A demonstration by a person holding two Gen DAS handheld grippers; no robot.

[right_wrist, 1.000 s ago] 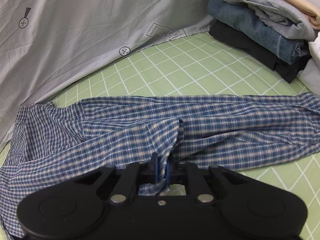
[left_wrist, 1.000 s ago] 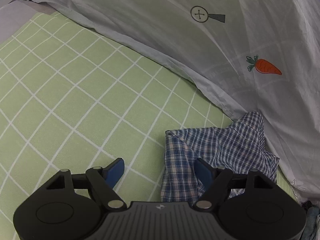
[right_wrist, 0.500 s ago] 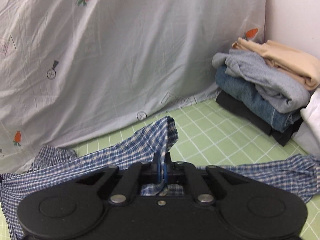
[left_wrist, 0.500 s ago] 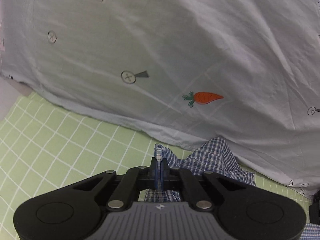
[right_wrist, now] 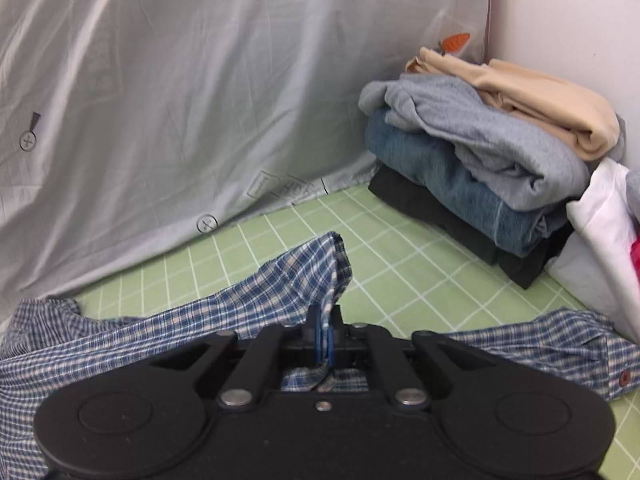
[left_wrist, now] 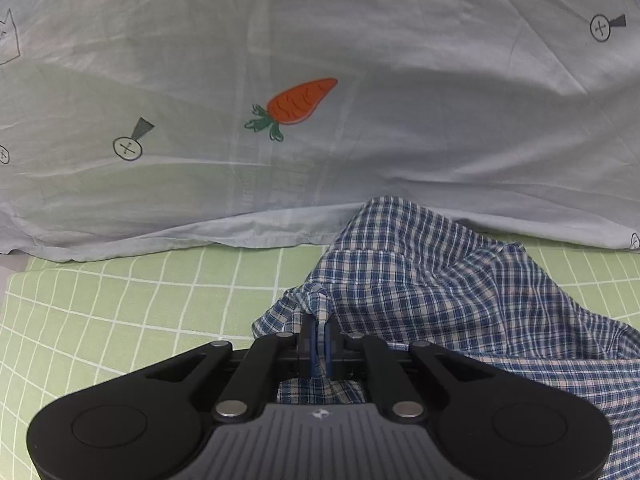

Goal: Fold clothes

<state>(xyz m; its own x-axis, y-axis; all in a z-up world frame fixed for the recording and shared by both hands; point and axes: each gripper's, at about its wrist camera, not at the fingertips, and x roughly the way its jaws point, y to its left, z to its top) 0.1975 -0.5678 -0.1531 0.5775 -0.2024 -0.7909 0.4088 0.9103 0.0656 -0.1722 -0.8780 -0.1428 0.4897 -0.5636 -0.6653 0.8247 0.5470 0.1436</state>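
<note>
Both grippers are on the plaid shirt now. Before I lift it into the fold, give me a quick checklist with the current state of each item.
1. Left gripper pinching plaid shirt: ok, its jaws have just been closing and a fold of fabric is between the pads.
2. Right gripper pinching the shirt: ok, cloth bunched in shut jaws.
3. Shirt clear of the folded stack: ok, apart.
4. Sleeve with the cuff button free: cannot tell, it lies close to the white garment.
5. Green checked sheet beside the shirt bare: ok.
6. Carrot-print cloth not caught: cannot tell.
</note>
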